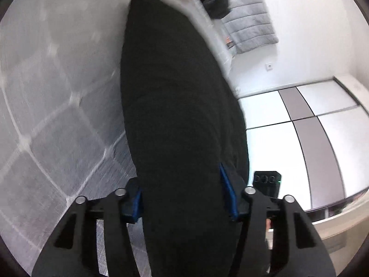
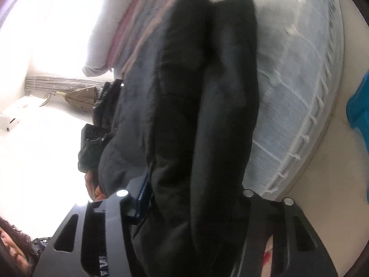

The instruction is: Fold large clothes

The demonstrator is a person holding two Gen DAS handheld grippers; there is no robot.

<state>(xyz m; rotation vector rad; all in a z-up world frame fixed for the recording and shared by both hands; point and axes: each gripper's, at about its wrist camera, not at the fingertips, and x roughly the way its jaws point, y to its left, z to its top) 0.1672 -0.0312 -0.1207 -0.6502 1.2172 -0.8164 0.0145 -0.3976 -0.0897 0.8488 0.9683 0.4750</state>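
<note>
Left gripper [image 1: 184,198] clamped on a thick fold of black garment [image 1: 180,106], blue pads [image 1: 227,191] pressed into the cloth on both sides. From the left wrist view, garment running up and away from the jaws as one long dark band, over a grey quilted mattress [image 1: 53,115] with pale stitched diamonds. To the right of the band, white wall with a socket [image 1: 269,66], a grey padded jacket [image 1: 251,20] hanging against it, and a wardrobe with white and grey panels [image 1: 311,124] below. Small black device with a green light [image 1: 267,180] just beside the right-hand finger.

Right gripper [image 2: 184,198] likewise closed on the same black garment [image 2: 207,115], here bunched in two thick rolls side by side; only the left blue pad [image 2: 143,192] visible, pressed against the cloth, the other hidden behind fabric. Dark blue-grey clothing [image 2: 133,106] just left of the rolls, possibly worn by the person, though too blurred to be sure. Pale mattress edge with stitched piping [image 2: 299,106] to the right, something turquoise [image 2: 359,101] at the far right edge. Bright window [image 2: 57,23] upper left, a tan bag [image 2: 80,99] on the floor below it.
</note>
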